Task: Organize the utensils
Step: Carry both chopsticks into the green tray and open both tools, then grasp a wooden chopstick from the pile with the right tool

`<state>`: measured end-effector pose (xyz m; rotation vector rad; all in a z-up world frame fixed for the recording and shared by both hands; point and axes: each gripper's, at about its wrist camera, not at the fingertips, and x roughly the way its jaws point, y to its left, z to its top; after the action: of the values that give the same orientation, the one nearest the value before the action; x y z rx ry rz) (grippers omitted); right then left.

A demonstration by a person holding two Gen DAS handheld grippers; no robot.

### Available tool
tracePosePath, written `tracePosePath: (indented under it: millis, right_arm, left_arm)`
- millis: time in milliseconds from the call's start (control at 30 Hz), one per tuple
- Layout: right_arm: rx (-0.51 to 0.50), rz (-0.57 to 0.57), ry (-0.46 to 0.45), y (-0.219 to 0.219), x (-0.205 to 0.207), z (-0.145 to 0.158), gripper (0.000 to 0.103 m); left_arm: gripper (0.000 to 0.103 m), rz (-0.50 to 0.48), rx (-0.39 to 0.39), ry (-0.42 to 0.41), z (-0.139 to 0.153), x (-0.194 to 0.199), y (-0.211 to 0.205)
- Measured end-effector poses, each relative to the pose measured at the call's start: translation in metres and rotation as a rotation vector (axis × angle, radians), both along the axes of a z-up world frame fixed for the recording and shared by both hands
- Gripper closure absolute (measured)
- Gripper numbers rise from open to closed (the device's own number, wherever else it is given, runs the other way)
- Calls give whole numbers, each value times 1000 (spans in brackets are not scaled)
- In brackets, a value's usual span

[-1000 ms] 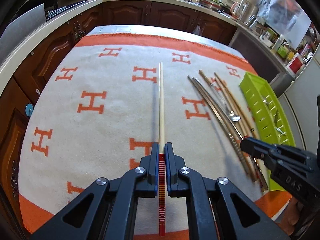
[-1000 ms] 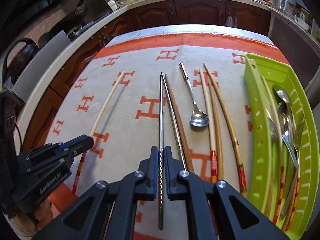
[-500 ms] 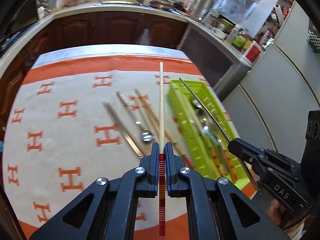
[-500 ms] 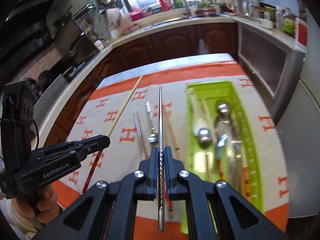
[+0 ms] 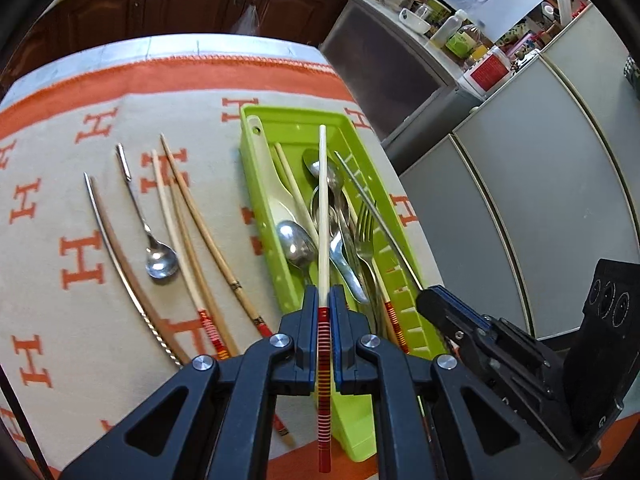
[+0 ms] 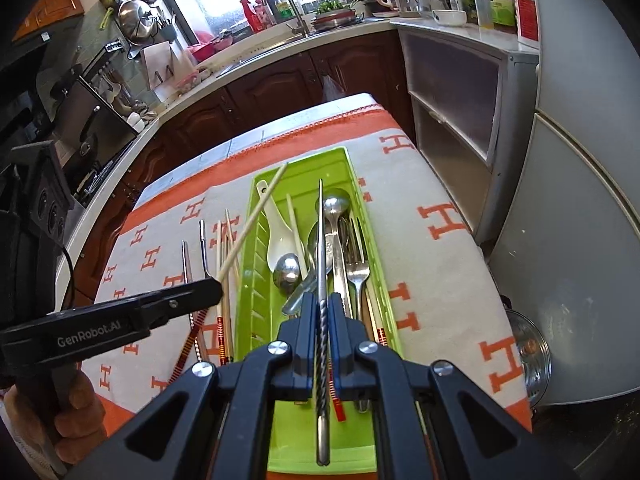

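My left gripper [image 5: 323,300] is shut on a pale wooden chopstick [image 5: 323,208] with a red-striped end, which points out over the green tray [image 5: 250,152]. My right gripper [image 6: 323,308] is shut on a twisted-handle metal chopstick [image 6: 321,240], also above the green tray [image 6: 304,162]. The tray holds spoons, a fork and chopsticks. In the right wrist view the left gripper [image 6: 212,288] sits at the tray's left side, its chopstick [image 6: 256,220] slanting across the rim. Left of the tray lie another metal chopstick [image 5: 116,256], a small spoon [image 5: 160,264] and several wooden chopsticks [image 5: 200,248].
An orange-and-beige cloth [image 5: 80,260] with H marks covers the table. Dark wood cabinets and a crowded counter run along the far side. A grey fridge [image 5: 520,200] stands close on the right, with a metal pot [image 6: 532,360] low beside it. A hand [image 6: 60,420] holds the left gripper.
Both grippers have swung to the right, from over the cloth to over the green tray, each still carrying its chopstick. The utensils on the cloth have not moved.
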<state>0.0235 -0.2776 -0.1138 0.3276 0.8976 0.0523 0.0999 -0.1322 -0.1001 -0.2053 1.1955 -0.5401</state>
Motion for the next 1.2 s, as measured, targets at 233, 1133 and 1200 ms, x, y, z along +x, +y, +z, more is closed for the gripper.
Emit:
tracePosePath:
  millis: [233, 1133, 1200]
  right_arm:
    - [1, 28, 29, 1, 8, -15, 97]
    - [19, 46, 21, 23, 0, -1, 96]
    - [16, 56, 17, 28, 0, 2, 96]
  left_arm:
    - [89, -20, 24, -2, -7, -8, -8]
    - [37, 157, 167, -211, 39, -33, 85]
    - [34, 178, 175, -224, 41, -35, 93]
